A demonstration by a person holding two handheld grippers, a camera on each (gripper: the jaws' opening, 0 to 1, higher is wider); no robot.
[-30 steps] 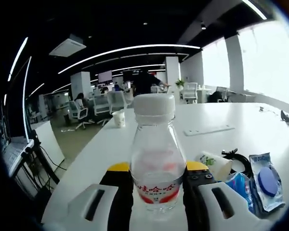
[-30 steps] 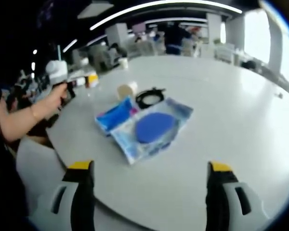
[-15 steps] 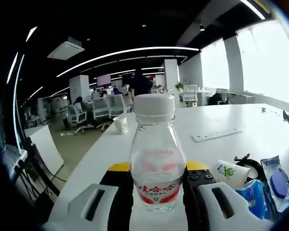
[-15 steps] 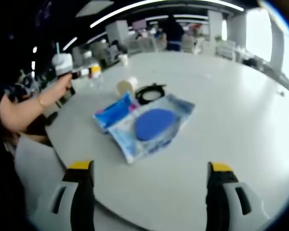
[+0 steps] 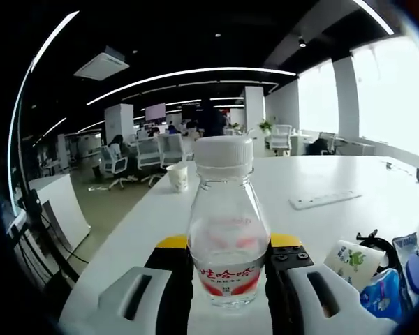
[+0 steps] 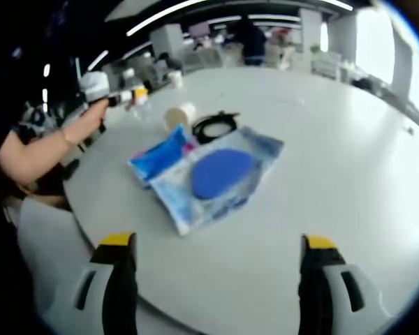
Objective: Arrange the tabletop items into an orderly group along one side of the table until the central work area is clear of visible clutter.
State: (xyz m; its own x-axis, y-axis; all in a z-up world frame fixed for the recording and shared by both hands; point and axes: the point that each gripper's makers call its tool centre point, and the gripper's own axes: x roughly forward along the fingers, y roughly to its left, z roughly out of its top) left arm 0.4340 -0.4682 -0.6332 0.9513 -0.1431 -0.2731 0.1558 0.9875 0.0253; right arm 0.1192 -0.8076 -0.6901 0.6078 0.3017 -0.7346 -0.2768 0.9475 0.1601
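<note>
My left gripper [image 5: 227, 269] is shut on a clear water bottle [image 5: 227, 223] with a white cap and a red label, held upright over the white table [image 5: 153, 209]. In the right gripper view that bottle [image 6: 138, 100] appears small at the far left, carried by a person's arm [image 6: 38, 150]. My right gripper [image 6: 213, 279] stands open above the table's near edge with nothing between its jaws. Ahead of it lie a blue-and-white wipes pack with a blue lid [image 6: 216, 173], a blue packet [image 6: 157, 157], a tipped paper cup [image 6: 179, 114] and a black cable coil [image 6: 215, 125].
A white power strip [image 5: 325, 199] lies farther along the table, and a paper cup [image 5: 177, 176] stands near the far left edge. Office chairs [image 5: 115, 162] and desks fill the room beyond. The table's right side [image 6: 349, 160] is bare.
The left view has swung left, so the cup, cable and packs have slid toward its right edge. In the right view the pack cluster has shifted slightly left; the arm with the bottle sits farther back.
</note>
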